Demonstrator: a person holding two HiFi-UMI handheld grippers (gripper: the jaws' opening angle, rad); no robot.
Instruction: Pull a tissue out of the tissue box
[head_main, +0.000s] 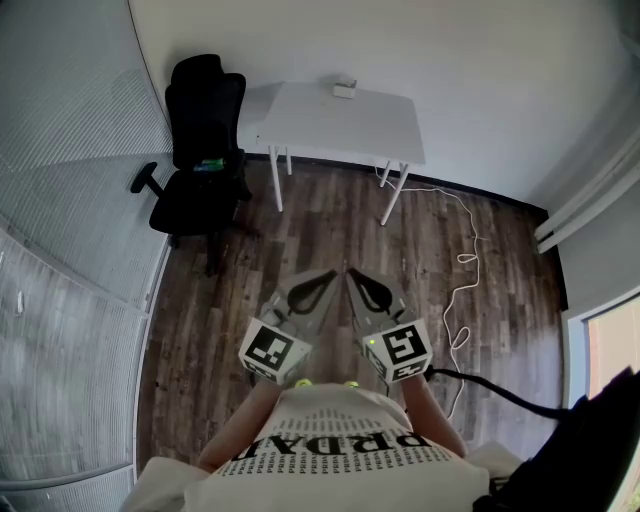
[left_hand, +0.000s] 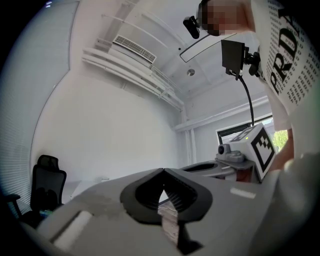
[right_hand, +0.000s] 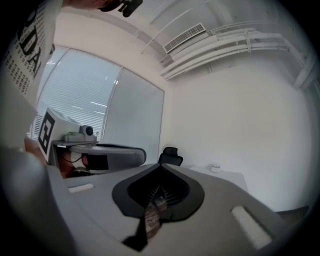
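Note:
The tissue box (head_main: 345, 90) is a small white box at the far edge of a white table (head_main: 330, 125) across the room; it also shows as a tiny box (right_hand: 215, 168) in the right gripper view. My left gripper (head_main: 327, 277) and right gripper (head_main: 353, 277) are held side by side close to the person's chest, far from the table and pointing level toward it. Both are shut with nothing between their jaws. The left gripper's (left_hand: 163, 170) fingers meet at their tips in its own view, and so do the right gripper's (right_hand: 161, 167).
A black office chair (head_main: 200, 140) stands left of the table. A white cable (head_main: 465, 270) trails over the wood floor on the right. Frosted glass partitions (head_main: 70, 200) line the left side. A black bag or seat (head_main: 590, 440) sits at the lower right.

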